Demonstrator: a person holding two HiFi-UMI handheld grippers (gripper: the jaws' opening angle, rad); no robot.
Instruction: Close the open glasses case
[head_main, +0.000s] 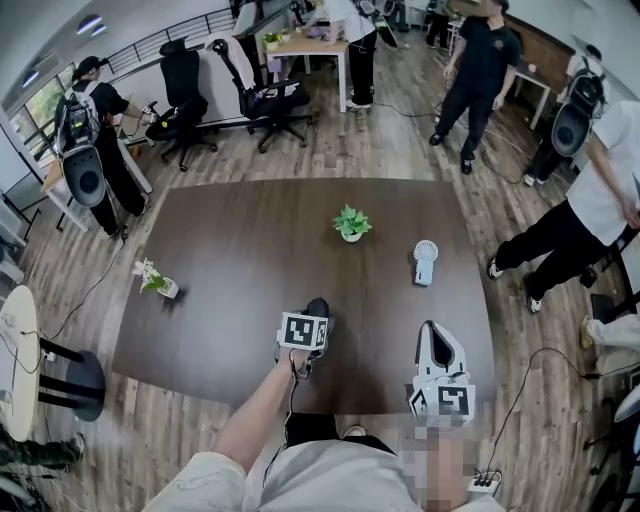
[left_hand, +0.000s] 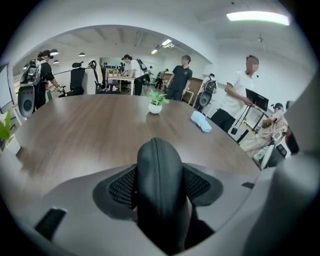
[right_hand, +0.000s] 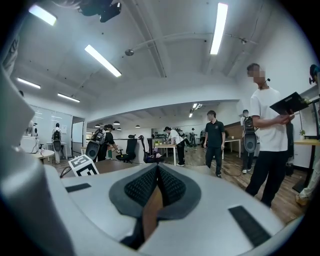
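Note:
A black glasses case (left_hand: 157, 165) stands on edge between the jaws of my left gripper (left_hand: 159, 192). The textured pads (left_hand: 122, 187) press on both of its sides. A seam runs down the case's rounded edge and no gap shows along it. In the head view the case (head_main: 317, 307) pokes out ahead of my left gripper (head_main: 309, 322), low over the near part of the brown table (head_main: 240, 260). My right gripper (head_main: 431, 330) hovers to its right near the table's front edge. In its own view the right gripper (right_hand: 157, 187) has its pads together, with nothing between them.
A small green plant in a white pot (head_main: 351, 222) and a small white fan (head_main: 425, 262) stand mid-table beyond the grippers. Another little plant (head_main: 155, 283) sits by the left edge. Several people stand around the table, with office chairs (head_main: 265, 100) behind it.

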